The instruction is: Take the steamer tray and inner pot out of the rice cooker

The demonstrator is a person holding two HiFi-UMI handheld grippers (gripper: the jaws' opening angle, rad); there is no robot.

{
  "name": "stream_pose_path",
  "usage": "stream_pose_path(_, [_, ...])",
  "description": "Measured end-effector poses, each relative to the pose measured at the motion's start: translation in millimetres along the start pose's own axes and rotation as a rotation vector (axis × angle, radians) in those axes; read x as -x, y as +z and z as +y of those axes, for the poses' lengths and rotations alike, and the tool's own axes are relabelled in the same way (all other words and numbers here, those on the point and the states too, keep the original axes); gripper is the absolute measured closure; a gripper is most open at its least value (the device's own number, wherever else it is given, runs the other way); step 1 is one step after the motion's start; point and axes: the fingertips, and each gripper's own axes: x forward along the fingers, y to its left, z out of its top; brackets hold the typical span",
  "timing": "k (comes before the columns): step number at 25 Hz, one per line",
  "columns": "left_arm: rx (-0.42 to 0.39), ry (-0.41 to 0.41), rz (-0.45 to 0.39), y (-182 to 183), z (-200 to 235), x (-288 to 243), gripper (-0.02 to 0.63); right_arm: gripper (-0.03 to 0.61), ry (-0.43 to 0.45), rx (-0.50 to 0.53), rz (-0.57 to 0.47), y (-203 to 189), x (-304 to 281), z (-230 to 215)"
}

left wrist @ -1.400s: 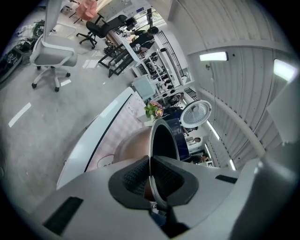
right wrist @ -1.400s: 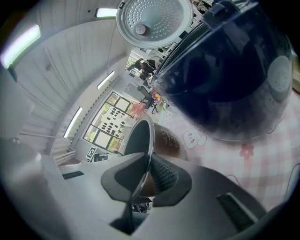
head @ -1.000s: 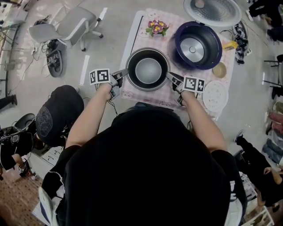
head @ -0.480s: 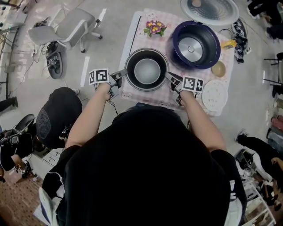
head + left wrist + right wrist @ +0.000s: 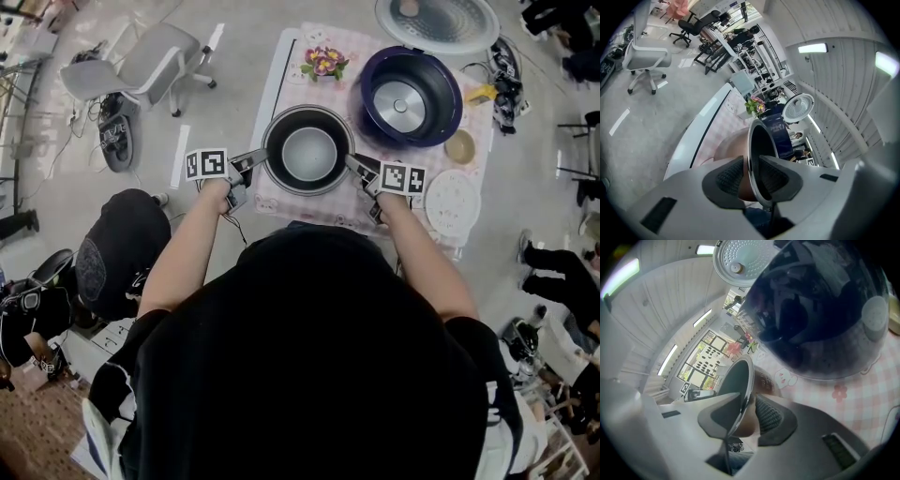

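My left gripper (image 5: pixel 255 157) is at the left edge of the pot (image 5: pixel 309 153), in the middle of the head view. Its jaws have just been opening. In the left gripper view the rim of the pot (image 5: pixel 750 140) stands between my pads (image 5: pixel 729 177), but they do not press on it - I see a gap beside the rim.

The pot stands upright on the table (image 5: pixel 286 94), left of and below the cooker (image 5: pixel 441 117), and well out of it. It is round and empty, dark inside with a pale grey bottom, with a bright metal rim and a brownish outer wall.

My right gripper (image 5: pixel 354 164) is at the right edge of the pot. Its jaws too have just been opening, and the rim (image 5: pixel 743 380) runs between the pads (image 5: pixel 768 416), which are loose on it.

The cooker at the upper right is open and shows only its heating plate. The white disc with holes at the right, below it, is I think the tray (image 5: pixel 452 202), which lies on the table.

So I judge this step to be the letting go of the pot, and the task almost finished. Next I should draw both grippers outward and away from the rim - level and slowly, so that no pad catches the rim and tips the pot.
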Motion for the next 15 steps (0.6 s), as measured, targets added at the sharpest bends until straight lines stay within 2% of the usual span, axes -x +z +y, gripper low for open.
stream_pose_path(3, [-0.007, 0.0, -0.011, 6, -1, 6, 0.467, 0.41, -0.021, 0.027, -0.003, -1, 3, -2])
stream_pose_path(8, [-0.06, 0.031, -0.056, 26, -8, 21, 0.454, 0.407, -0.036, 0.067, -0.01, -1, 15, 3])
stream_pose_path(15, [-0.273, 0.081, -0.115, 67, -51, 22, 0.454, 0.407, -0.074, 0.125, -0.057, 11, 45, 6])
